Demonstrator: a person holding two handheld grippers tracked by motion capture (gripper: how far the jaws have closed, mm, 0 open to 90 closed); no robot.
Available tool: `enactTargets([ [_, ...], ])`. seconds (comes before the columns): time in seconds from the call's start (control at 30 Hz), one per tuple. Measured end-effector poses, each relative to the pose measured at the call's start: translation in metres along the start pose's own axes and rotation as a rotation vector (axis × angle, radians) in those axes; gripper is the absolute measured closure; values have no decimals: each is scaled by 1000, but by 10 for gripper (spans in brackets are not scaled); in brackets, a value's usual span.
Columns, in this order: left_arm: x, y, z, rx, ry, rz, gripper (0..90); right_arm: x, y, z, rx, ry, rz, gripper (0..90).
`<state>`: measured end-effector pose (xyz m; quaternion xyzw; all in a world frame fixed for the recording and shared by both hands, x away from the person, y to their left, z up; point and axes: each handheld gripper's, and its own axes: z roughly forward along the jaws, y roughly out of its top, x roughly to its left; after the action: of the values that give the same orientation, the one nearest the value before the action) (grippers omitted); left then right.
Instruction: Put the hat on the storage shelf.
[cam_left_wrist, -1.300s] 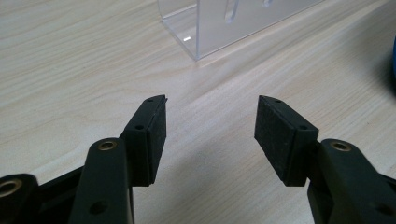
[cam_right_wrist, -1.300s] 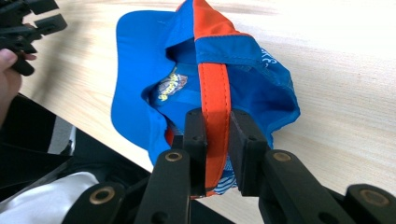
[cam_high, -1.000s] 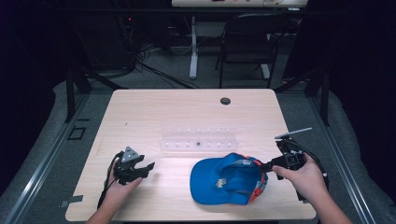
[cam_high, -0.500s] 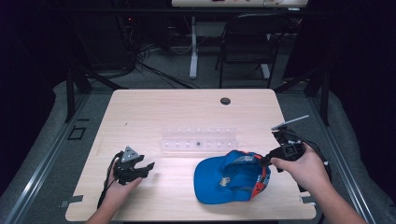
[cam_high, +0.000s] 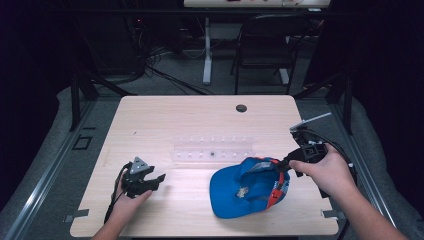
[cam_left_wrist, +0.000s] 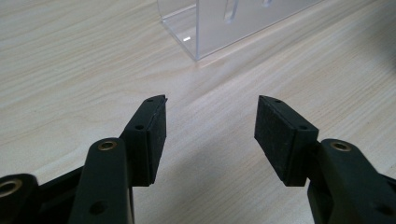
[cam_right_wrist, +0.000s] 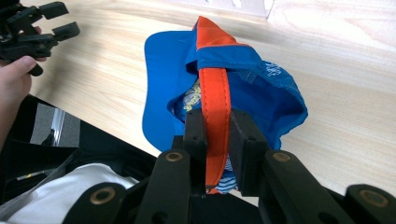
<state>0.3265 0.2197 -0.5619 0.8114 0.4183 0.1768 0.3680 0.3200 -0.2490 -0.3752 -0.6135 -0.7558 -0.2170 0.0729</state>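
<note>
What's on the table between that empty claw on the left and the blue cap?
Nothing: in the high view, only bare wooden table separates the open left gripper from the blue cap, which the right gripper holds by its orange strap.

Overhead light falls brightly on the table (cam_high: 165, 115) while the room around stays dark. Soft shadows lie beneath the left gripper (cam_left_wrist: 210, 126); its near parts blur slightly.

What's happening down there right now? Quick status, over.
Right gripper shut on cap's orange strap. Blue cap partly lifted. Left gripper open, idle. Clear rack behind cap, apart.
</note>
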Motion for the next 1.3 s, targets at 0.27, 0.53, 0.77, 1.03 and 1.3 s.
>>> enactTargets([
  [0.27,0,0,0,0,1,4,440,8,4,-15,-5,12,-6,779],
  [0.53,0,0,0,1,1,1,440,16,9,-22,13,0,-9,779],
  [0.77,0,0,0,2,0,3,441,20,13,-27,22,16,-11,779],
  [1.03,0,0,0,2,-1,-3,440,24,18,-28,29,46,9,779],
  [1.3,0,0,-1,13,-8,0,441,21,22,-29,42,160,68,779],
])
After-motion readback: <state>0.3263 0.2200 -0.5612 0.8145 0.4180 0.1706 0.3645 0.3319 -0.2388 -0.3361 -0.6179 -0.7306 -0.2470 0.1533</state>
